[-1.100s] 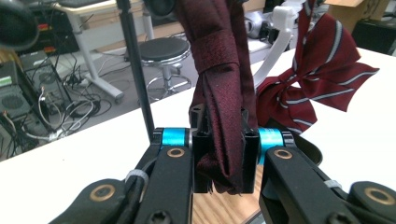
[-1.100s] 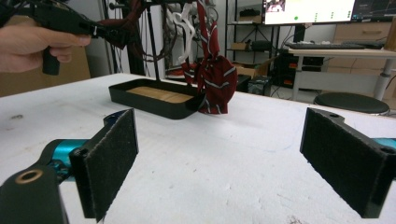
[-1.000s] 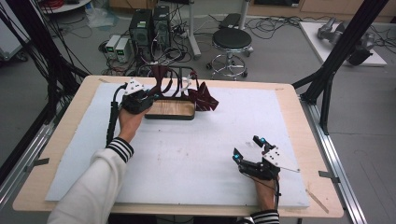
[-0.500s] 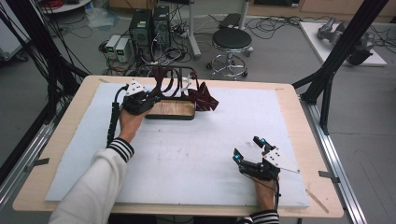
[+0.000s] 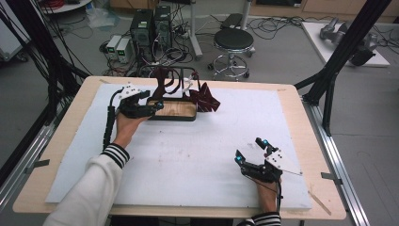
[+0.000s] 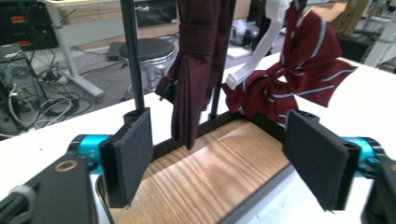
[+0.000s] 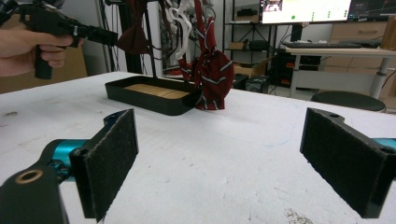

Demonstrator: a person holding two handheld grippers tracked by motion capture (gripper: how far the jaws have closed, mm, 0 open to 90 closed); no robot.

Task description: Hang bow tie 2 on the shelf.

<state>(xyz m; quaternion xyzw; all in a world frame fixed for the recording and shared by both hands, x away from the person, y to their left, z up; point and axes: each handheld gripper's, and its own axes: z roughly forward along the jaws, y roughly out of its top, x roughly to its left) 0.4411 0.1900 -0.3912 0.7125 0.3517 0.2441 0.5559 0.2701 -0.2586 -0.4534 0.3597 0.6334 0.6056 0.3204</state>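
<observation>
A black tray with a wooden floor (image 5: 175, 111) (image 6: 219, 168) (image 7: 149, 95) stands at the back of the table, with a thin black rack rising from it. A dark maroon tie (image 6: 196, 60) (image 5: 162, 77) hangs from the rack. A red tie with grey stripes (image 6: 308, 70) (image 5: 207, 101) (image 7: 210, 70) droops by the tray's right end, under a white hanger (image 6: 261, 51). My left gripper (image 5: 157, 107) (image 6: 224, 154) is open at the tray's left end, its jaws astride the maroon tie's lower end without touching it. My right gripper (image 5: 249, 149) (image 7: 219, 158) is open over the white mat at the front right, holding nothing.
A white mat (image 5: 188, 155) covers most of the wooden table (image 5: 301, 122). A stool (image 5: 234, 42), computers (image 5: 149, 26) and cables stand on the floor behind. Black frame posts (image 5: 339, 61) flank the table.
</observation>
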